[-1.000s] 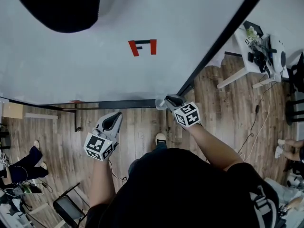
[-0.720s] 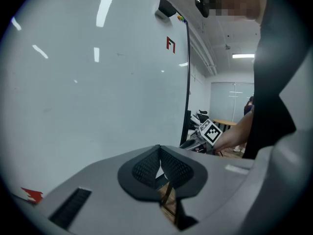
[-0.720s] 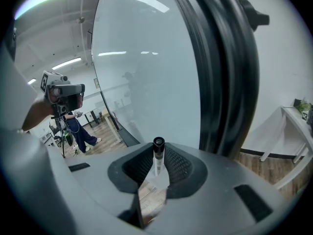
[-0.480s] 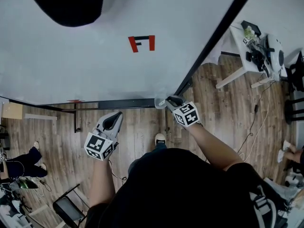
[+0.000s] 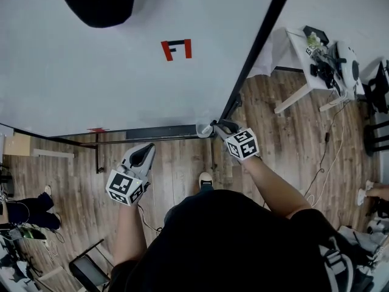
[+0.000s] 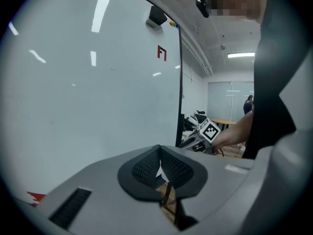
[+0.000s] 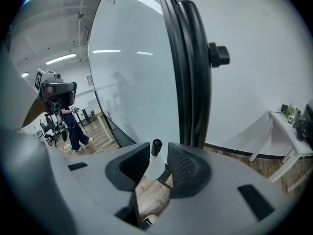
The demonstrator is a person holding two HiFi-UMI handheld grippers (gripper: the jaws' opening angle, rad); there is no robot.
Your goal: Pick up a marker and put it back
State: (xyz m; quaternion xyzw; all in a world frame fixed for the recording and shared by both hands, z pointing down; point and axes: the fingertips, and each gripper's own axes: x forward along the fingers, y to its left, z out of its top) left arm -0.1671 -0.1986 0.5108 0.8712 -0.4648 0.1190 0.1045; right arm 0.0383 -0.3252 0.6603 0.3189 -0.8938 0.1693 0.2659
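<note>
Letting go: the right hand-held gripper (image 7: pixel 157 156) has just spread its jaws, the marker (image 7: pixel 156 147) standing untouched just beyond them at the whiteboard's (image 5: pixel 91 84) foot. Apparently returned, job nearly done; left hand-held gripper (image 6: pixel 160 168) pressed together, empty.

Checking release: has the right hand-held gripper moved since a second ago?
Yes: right hand-held gripper drew back rightward from the white cup, jaws just opening, nothing held between them.
</note>
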